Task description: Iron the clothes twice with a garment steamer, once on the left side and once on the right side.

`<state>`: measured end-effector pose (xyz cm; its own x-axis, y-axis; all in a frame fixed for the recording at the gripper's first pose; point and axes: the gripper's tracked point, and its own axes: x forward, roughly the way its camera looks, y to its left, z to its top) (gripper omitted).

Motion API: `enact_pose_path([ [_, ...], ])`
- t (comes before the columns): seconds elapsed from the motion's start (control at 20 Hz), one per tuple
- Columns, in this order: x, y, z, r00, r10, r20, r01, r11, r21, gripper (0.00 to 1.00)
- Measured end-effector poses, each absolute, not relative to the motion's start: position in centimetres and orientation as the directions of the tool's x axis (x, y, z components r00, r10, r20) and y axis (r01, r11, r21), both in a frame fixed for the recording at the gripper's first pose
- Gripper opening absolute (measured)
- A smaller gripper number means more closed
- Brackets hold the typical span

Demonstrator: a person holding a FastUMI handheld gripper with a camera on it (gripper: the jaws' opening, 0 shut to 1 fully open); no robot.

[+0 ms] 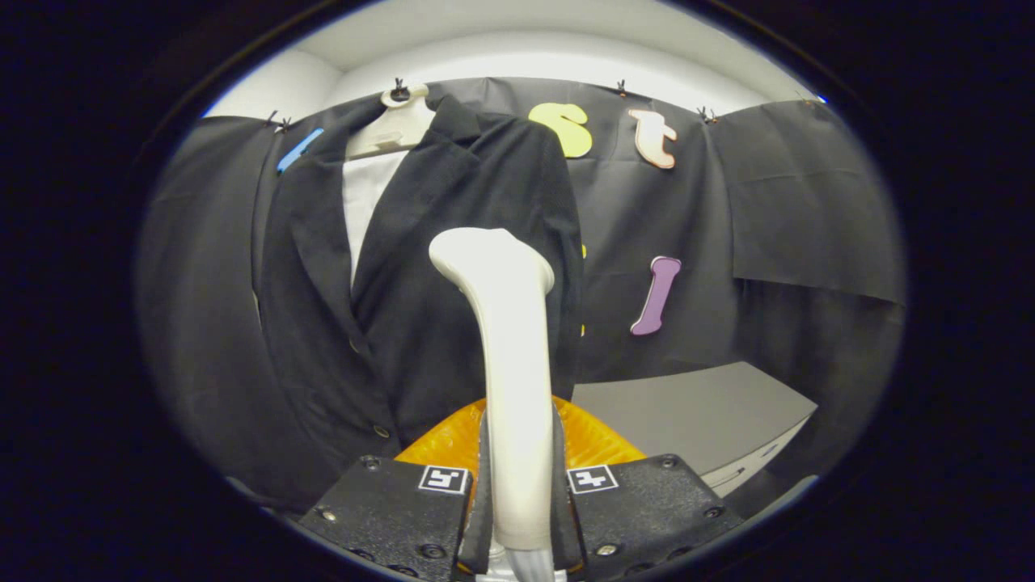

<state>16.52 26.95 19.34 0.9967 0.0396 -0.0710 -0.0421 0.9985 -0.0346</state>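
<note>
- The gripper (pixel 517 493) is pinching the smooth, cream plastic garment steamer (pixel 508 356) by its long handle, one finger on each side, so it stands straight up and does not slip.
- The steamer's rounded head bends forward toward the dark, finely woven jacket (pixel 453 267), probably so steam can reach the cloth. I can't tell if they touch.
- The jacket hangs on a pale plastic hanger (pixel 396 125) just beyond the fingers, so it falls flat.
- A flat grey table (pixel 695 412) sits off to the right.
</note>
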Motion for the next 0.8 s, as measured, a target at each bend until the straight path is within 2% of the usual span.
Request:
enact_pose_path([
  [0.8, 14.9, 27.5, 10.4, 0.982, -0.002, -0.187, -0.021, 0.992, -0.121, 0.31],
])
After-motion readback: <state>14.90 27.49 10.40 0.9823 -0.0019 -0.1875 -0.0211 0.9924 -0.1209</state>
